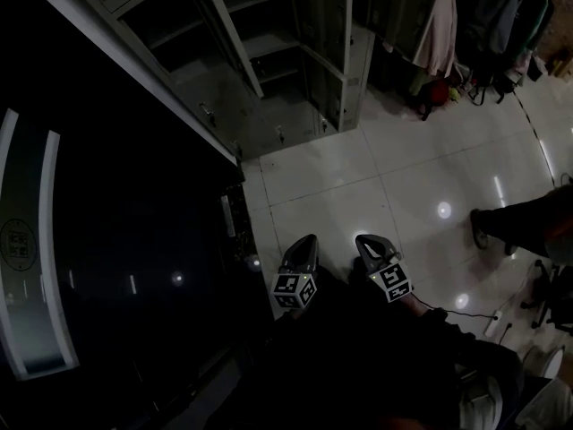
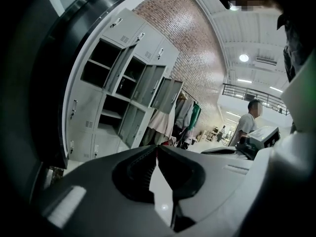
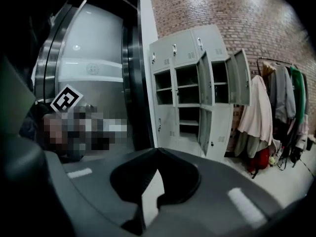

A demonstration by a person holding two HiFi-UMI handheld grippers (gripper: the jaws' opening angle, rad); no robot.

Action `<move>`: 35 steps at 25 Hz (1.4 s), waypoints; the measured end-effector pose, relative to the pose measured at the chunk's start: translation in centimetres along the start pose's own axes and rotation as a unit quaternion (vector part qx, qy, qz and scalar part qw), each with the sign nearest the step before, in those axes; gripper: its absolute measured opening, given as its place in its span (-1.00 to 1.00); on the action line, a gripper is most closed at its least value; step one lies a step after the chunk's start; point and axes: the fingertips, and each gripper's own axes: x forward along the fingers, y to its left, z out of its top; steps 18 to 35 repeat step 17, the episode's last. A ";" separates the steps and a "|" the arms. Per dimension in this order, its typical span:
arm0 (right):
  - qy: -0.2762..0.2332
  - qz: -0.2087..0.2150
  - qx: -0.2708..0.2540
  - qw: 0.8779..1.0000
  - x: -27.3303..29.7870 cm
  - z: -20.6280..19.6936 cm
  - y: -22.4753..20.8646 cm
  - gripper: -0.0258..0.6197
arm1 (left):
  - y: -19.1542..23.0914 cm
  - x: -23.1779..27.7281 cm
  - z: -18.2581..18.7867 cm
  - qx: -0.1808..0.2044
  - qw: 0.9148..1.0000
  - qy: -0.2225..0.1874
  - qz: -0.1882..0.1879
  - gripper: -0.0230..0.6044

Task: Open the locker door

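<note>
A bank of grey metal lockers (image 1: 269,88) stands far ahead across the tiled floor. Several of its doors (image 1: 235,43) hang open on empty shelves, while the lower ones with small handles (image 1: 208,111) stay closed. The lockers also show in the left gripper view (image 2: 123,78) and the right gripper view (image 3: 195,90). My left gripper (image 1: 307,240) and right gripper (image 1: 364,240) hover side by side over the floor, well short of the lockers. Both are shut, tips touching, with nothing between them (image 2: 157,147) (image 3: 158,150).
A dark curved glass wall (image 1: 107,240) fills the left side, ending beside the lockers. Coats on a rack (image 1: 448,25) hang right of the lockers. A person's leg and shoe (image 1: 488,227) are at the right, another person (image 2: 249,122) stands farther off. Cables and a chair base (image 1: 546,303) lie at lower right.
</note>
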 end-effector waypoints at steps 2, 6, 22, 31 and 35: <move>-0.007 0.004 -0.006 1.000 -0.7 0.5 -0.2 -0.92 | -1.1 0.2 -0.7 -0.008 1.000 0.003 -0.004 -0.88; -0.028 0.008 -0.010 1.000 -3.7 1.3 -1.6 -0.92 | -5.0 0.8 -1.8 0.003 1.000 0.007 -0.008 -0.88; -0.049 0.049 -0.045 0.997 -10.4 -0.1 -6.2 -0.92 | -12.9 1.7 -2.9 0.024 0.998 -0.036 0.036 -0.88; -0.049 0.049 -0.045 0.997 -10.4 -0.1 -6.2 -0.92 | -12.9 1.7 -2.9 0.024 0.998 -0.036 0.036 -0.88; -0.049 0.049 -0.045 0.997 -10.4 -0.1 -6.2 -0.92 | -12.9 1.7 -2.9 0.024 0.998 -0.036 0.036 -0.88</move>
